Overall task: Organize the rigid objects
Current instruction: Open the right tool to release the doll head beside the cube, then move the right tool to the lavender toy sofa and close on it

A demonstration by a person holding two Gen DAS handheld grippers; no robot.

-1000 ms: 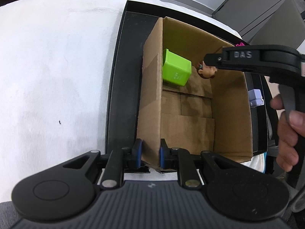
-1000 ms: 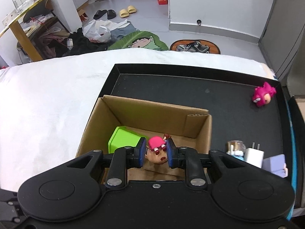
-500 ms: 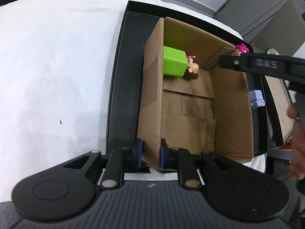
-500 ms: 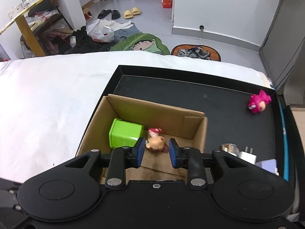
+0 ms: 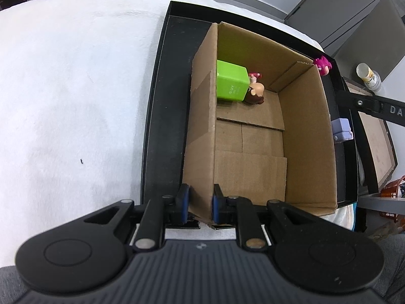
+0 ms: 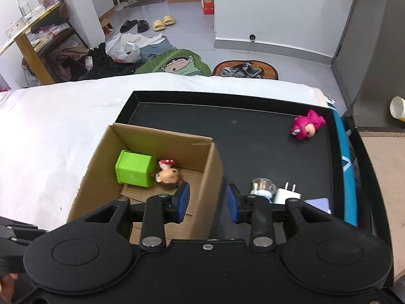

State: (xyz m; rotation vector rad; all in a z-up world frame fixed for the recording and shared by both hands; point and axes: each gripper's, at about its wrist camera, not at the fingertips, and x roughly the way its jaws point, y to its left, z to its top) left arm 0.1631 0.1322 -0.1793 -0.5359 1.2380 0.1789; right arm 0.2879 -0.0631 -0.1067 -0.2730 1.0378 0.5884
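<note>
The left gripper (image 5: 200, 206) pinches the near wall of the cardboard box (image 5: 307, 136), one blue pad on each face of the board, so its fingers stand narrow and hold the box in place on the black tray (image 6: 253, 131). The right gripper (image 6: 208, 200) hangs above the box's right wall with its jaws opening and nothing between them. Inside the box, at about eleven o'clock from centre in the left wrist view, the green cube (image 5: 231, 83) lies against the left wall, and the small doll figure (image 5: 255, 93) rests touching its right side. Still out on the tray are the pink plush-looking figure (image 6: 307, 128) at two o'clock in the right wrist view, and a white charger plug (image 6: 287, 193) with a small clear cup (image 6: 263, 185) and a lilac block (image 6: 319, 202) clustered at four o'clock. These pieces look light and hard, so they should lift easily but could slip from smooth pads. The plug is probably best taken across its flat body, not by the prongs; the pink figure across its widest part. The lilac block is partly hidden behind the gripper, so its shape is uncertain.
</note>
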